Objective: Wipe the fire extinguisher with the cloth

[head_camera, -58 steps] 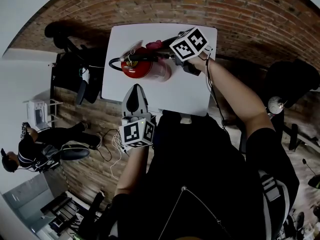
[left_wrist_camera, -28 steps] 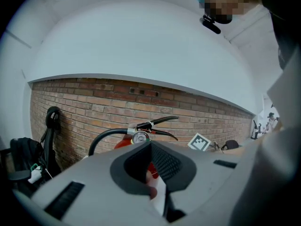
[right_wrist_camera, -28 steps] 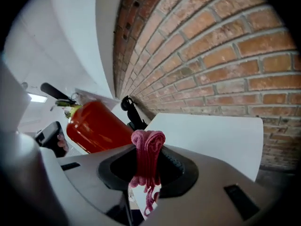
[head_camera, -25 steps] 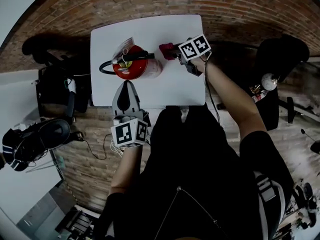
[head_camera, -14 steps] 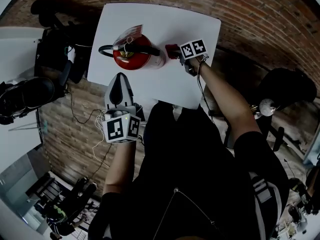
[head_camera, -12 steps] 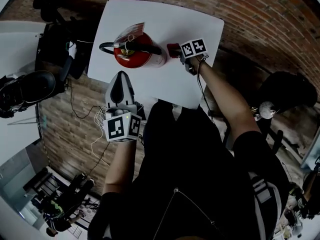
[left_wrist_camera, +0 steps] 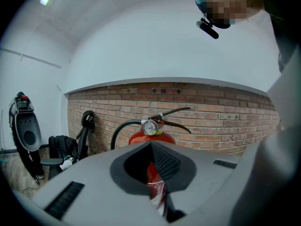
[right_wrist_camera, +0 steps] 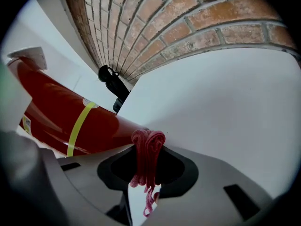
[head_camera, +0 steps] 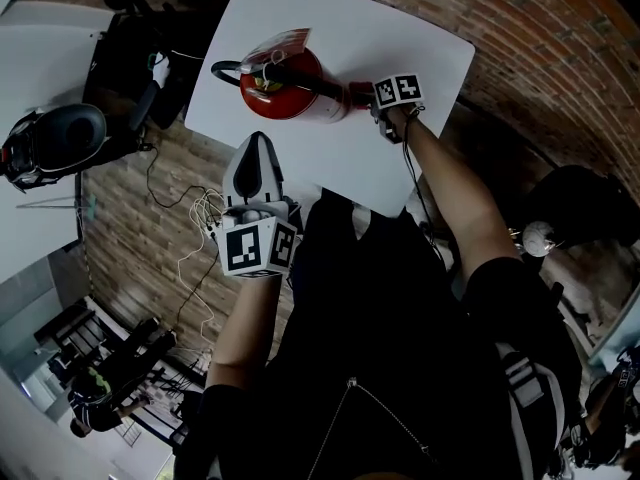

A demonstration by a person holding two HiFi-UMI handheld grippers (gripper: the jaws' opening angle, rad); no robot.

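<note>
I held the cloth (right_wrist_camera: pixel 148 147) pinched in the fingers (right_wrist_camera: pixel 207 173) of my right gripper (head_camera: pixel 375 98) against the side of the upright fire extinguisher (head_camera: pixel 290 80) on the table (head_camera: pixel 400 28) for wiping, my left gripper (head_camera: pixel 258 148) closed, empty, standing clear.

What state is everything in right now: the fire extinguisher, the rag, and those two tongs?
Fire extinguisher: upright on the white table.
Right tongs: shut on the cloth.
Cloth: bunched, pinched at the extinguisher's side.
Left tongs: shut, empty, pointing at the extinguisher.
</note>
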